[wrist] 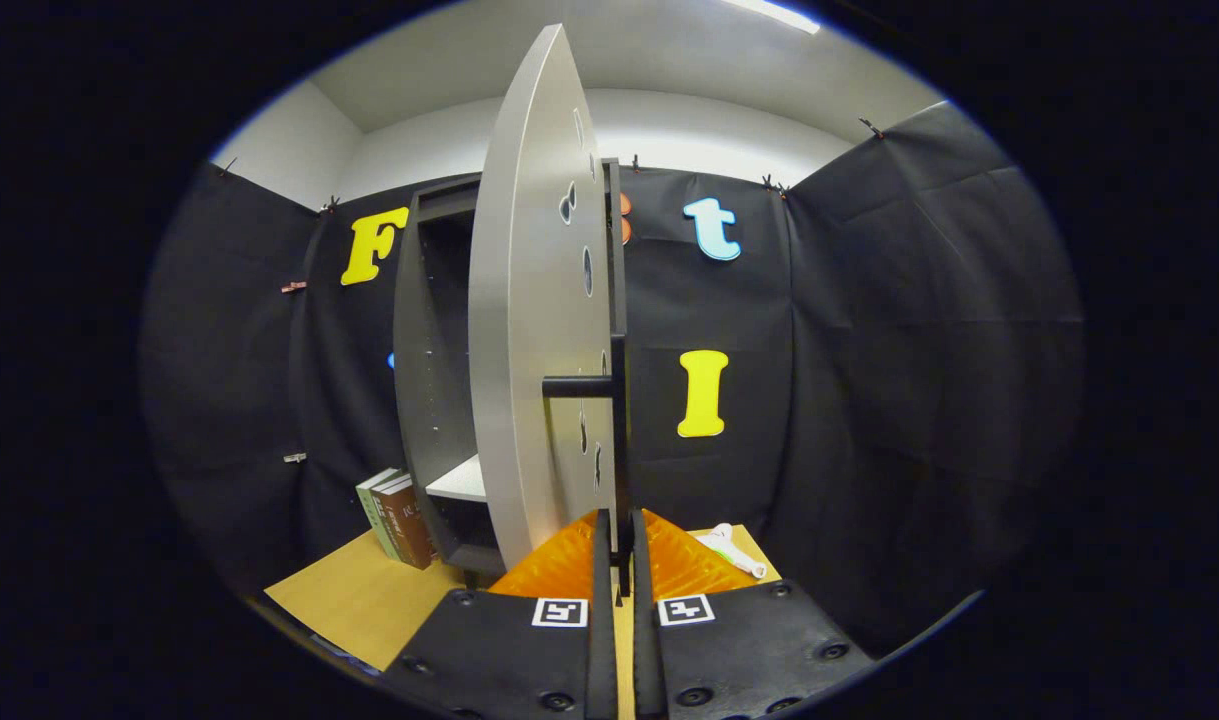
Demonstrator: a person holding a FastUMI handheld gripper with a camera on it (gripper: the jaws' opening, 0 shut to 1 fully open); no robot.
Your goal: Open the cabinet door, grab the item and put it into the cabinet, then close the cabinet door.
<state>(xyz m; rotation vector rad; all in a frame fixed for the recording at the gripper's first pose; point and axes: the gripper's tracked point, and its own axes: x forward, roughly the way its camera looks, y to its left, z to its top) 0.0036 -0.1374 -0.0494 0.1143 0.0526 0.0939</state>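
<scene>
Desk (pixel 354 600), tan surface. Standing on it: grey cabinet (pixel 419 400), two upright books (pixel 397 518) just beside the cabinet's side, and a small white item (pixel 734 550) lying beyond the fingers.

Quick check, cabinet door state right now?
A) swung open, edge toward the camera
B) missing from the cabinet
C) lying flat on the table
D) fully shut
A: the cabinet door stands swung open, edge-on just ahead of the gripper, whose fingers are nearly closed around the door's lower edge; the cabinet interior shows beside it.
</scene>
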